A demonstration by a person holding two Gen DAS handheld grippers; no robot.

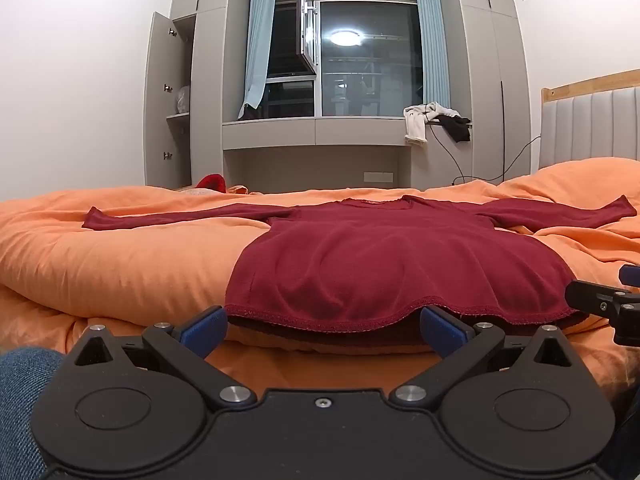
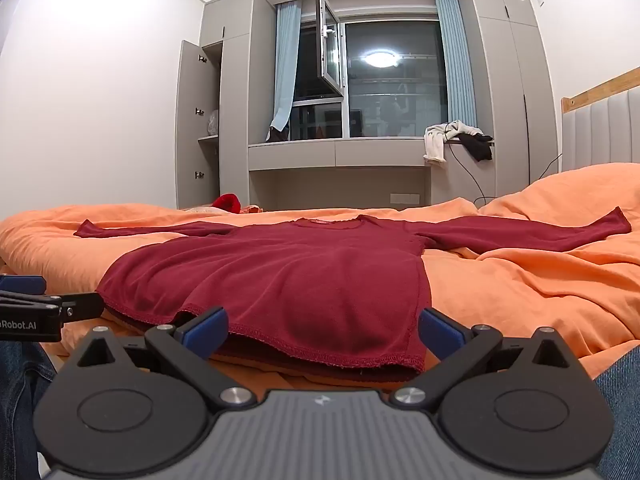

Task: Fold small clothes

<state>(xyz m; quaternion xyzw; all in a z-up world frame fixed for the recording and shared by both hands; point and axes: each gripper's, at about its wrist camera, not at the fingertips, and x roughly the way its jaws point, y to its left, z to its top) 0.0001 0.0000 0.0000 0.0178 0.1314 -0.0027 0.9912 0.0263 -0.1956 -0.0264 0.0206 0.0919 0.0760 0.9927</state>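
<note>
"Robot.AI" partly cut off, on left tool [image 2: 30,322]

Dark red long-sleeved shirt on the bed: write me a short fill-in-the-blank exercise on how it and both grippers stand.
1. The dark red long-sleeved shirt lies flat on the ____ duvet.
2. Both its sleeves are spread ____ to the sides.
3. The left gripper and right gripper both have their jaws ____.
4. The shirt edge nearest both grippers is its bottom ____.

Missing words: orange; out; open; hem
</note>
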